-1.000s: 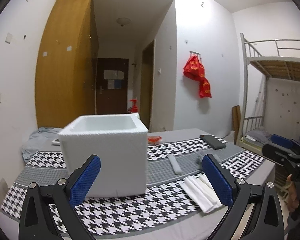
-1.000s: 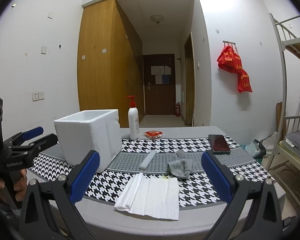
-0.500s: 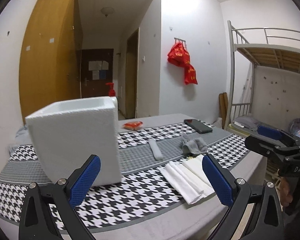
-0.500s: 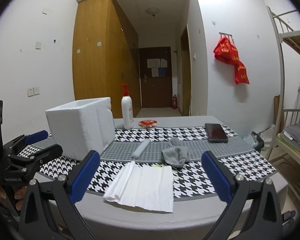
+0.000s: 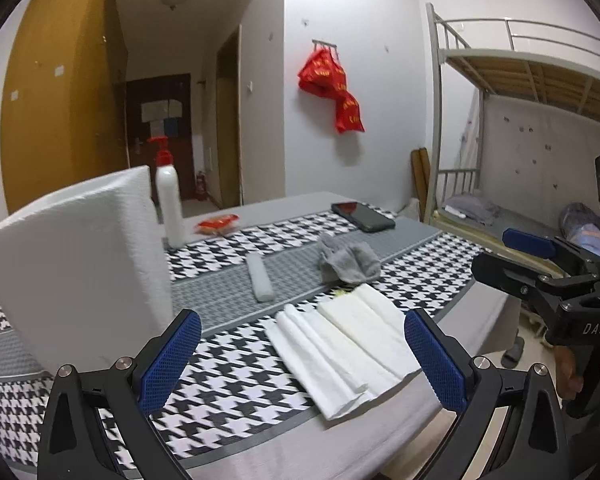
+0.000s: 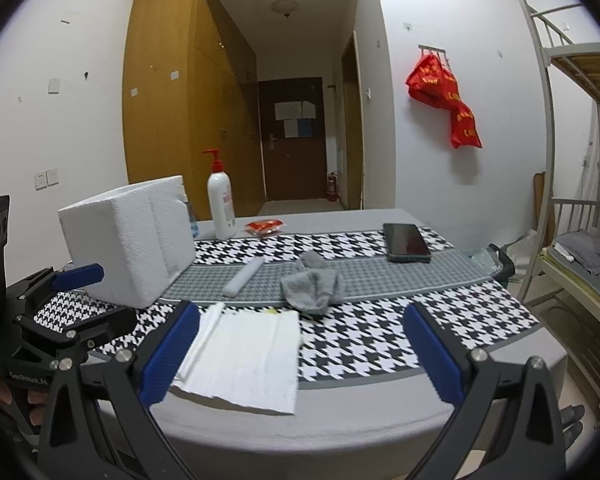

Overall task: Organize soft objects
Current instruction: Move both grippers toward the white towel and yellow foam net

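A: What has just changed?

B: My left gripper (image 5: 302,356) has swung right over the last second. The box (image 5: 80,264), which filled the middle of its view, now sits at the left, and the towel (image 5: 340,352) lies between the left fingers (image 5: 170,358). My right gripper (image 6: 300,354) has eased in toward the near edge of the surface (image 6: 380,412).

A: What does that mean for the task?

B: I judge I am lining up on the soft things; nothing is packed yet as far as I can see, though the inside of the box is hidden.

A: Where are they?

B: The towel lies folded at the near edge, its front corner hanging just over it. The sock (image 6: 314,286) is crumpled just behind the towel, on the grey middle band. A roll (image 6: 244,276) of white cloth lies on that band too, between the sock and the box. The box stands at the left end.

A: And the fingers?

B: Both pairs are spread wide, empty, touching nothing. They hover short of the near edge, so the towel is the closest pick.

A: Anything else there?

B: A phone (image 6: 406,242), a bottle (image 6: 221,204) and a red packet (image 6: 265,225) toward the far edge; not soft, so I leave them.
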The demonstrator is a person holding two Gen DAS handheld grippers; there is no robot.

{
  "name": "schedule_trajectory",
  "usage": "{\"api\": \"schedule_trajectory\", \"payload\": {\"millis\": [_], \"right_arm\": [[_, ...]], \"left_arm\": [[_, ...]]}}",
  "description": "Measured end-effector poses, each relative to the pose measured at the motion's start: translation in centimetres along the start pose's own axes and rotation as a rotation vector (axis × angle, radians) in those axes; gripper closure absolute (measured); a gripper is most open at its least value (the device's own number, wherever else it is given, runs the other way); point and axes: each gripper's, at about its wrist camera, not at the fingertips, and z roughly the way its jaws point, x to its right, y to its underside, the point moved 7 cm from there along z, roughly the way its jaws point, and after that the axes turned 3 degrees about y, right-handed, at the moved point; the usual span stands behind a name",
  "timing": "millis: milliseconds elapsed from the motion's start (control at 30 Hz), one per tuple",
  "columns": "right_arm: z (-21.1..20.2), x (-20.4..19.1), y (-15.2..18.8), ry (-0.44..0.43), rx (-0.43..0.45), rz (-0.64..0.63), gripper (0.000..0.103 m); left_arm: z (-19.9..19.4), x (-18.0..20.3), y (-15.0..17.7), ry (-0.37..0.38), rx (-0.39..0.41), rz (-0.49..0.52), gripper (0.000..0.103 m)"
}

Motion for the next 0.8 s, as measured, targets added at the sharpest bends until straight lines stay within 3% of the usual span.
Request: {"api": "schedule_trajectory", "payload": {"millis": [800], "right_arm": [[4.0,3.5,1.8,-0.055,-0.132,0.020,0.000]], "left_arm": [[6.0,2.7,2.5,-0.041,-0.218,0.008,0.001]]}}
